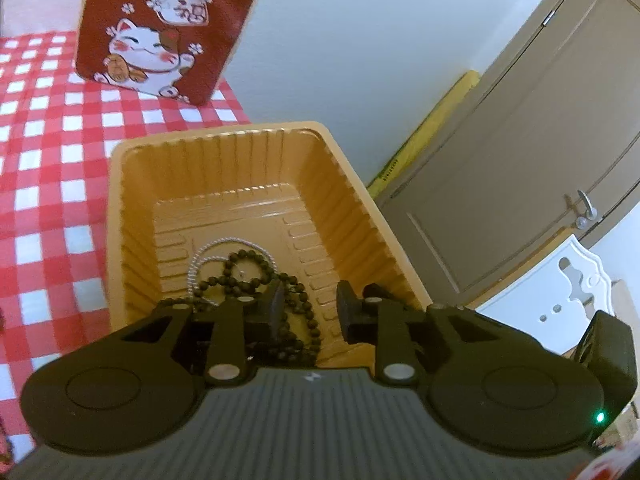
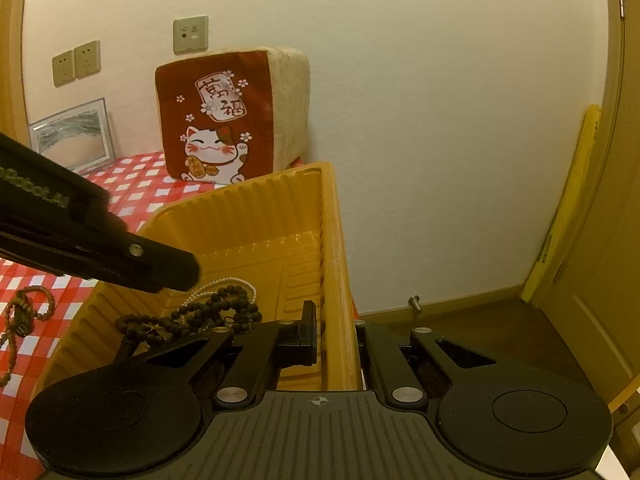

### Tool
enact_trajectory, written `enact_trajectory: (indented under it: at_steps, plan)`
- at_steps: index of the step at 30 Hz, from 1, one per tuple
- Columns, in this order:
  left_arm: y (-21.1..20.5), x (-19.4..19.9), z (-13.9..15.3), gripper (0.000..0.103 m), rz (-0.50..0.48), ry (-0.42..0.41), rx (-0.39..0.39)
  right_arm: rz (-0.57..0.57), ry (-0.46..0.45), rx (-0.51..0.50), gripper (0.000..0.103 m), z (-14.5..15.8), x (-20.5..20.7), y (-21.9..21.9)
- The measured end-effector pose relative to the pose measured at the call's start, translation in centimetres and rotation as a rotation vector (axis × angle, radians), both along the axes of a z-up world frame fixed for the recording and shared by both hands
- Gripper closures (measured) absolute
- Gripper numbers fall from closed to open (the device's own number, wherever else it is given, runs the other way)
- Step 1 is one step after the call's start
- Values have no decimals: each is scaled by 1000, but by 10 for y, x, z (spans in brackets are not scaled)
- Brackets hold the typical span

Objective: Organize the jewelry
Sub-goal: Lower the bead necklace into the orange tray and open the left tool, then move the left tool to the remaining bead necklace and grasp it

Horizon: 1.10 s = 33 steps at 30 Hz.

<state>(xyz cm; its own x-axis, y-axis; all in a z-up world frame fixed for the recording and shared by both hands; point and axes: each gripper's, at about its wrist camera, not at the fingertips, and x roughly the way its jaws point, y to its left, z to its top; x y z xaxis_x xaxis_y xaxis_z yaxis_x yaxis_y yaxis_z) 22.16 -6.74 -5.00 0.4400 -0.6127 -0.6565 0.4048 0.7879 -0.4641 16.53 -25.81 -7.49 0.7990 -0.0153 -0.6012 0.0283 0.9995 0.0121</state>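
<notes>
Two necklaces, dark beads [image 1: 256, 280] and pearls [image 1: 208, 256], fill one tray [image 1: 248, 140]; left claw [image 1: 310, 312] gapes empty, right claw [image 2: 338, 336] clamps its rim.

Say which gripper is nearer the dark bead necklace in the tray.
Left. The left gripper hangs right over the dark bead necklace; the right gripper straddles the tray wall beside it.

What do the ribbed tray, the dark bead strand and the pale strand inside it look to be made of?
Ribbed tray: thin moulded plastic, glossy, with pressed ribs. Dark bead strand: matte, dark brown round beads, possibly wood. Pale strand: tiny whitish, shiny beads, pearl-like or metal; unclear.
</notes>
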Motion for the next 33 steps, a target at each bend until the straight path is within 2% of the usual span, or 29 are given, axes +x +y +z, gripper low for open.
enact_trajectory:
  at_steps: [17,33]
  plan:
    - [72,-29,7,76,161,19,4,2,-4,-5,99,-1,-1,1]
    - [137,-59,3,75,328,26,87,-1,-7,-23,99,4,-5,6]
